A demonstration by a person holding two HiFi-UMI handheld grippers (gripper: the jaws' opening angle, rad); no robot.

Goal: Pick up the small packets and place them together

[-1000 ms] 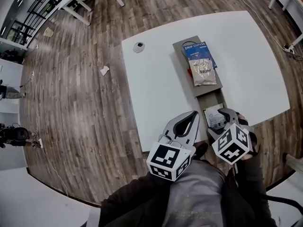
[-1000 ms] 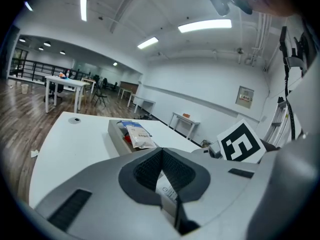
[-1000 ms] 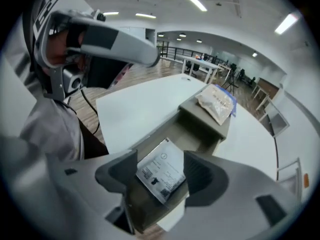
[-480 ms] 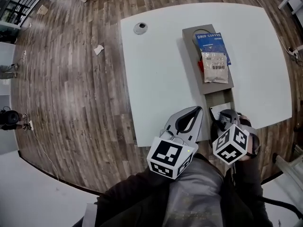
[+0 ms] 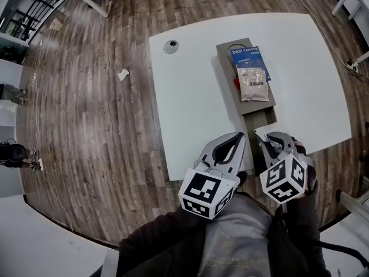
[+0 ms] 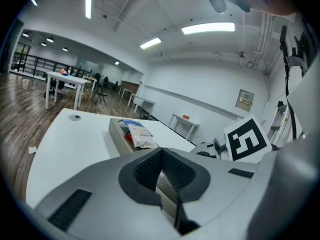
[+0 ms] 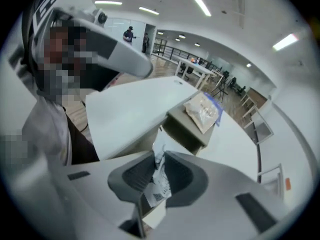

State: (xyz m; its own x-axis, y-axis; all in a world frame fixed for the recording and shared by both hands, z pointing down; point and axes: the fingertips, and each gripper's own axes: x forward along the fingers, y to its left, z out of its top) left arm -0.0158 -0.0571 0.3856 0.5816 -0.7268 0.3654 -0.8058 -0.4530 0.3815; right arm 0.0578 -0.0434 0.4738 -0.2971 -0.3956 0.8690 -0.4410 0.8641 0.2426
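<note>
A long grey tray (image 5: 228, 74) lies on the white table (image 5: 190, 97). In its far part a blue drip-coffee packet (image 5: 247, 57) lies under a beige packet (image 5: 252, 84), with something red (image 5: 236, 83) beside them. The same pair of packets (image 7: 204, 111) shows on the tray (image 7: 185, 126) in the right gripper view. My right gripper (image 5: 270, 138) is at the tray's near end, and its jaws have just been closing on a small white packet (image 7: 159, 184), which they now pinch. My left gripper (image 5: 235, 138) rests shut and empty at the table's near edge, its tips (image 6: 161, 151) meeting.
A small round grey disc (image 5: 170, 46) sits near the table's far left corner. A paper scrap (image 5: 123, 74) lies on the wooden floor to the left. The right gripper's marker cube (image 6: 247, 139) stands close to the left gripper's right side. More tables stand farther off.
The right gripper's jaws went from open over the tray's near end to pinched on the white packet. The left gripper stayed put. The head view has shifted slightly.
</note>
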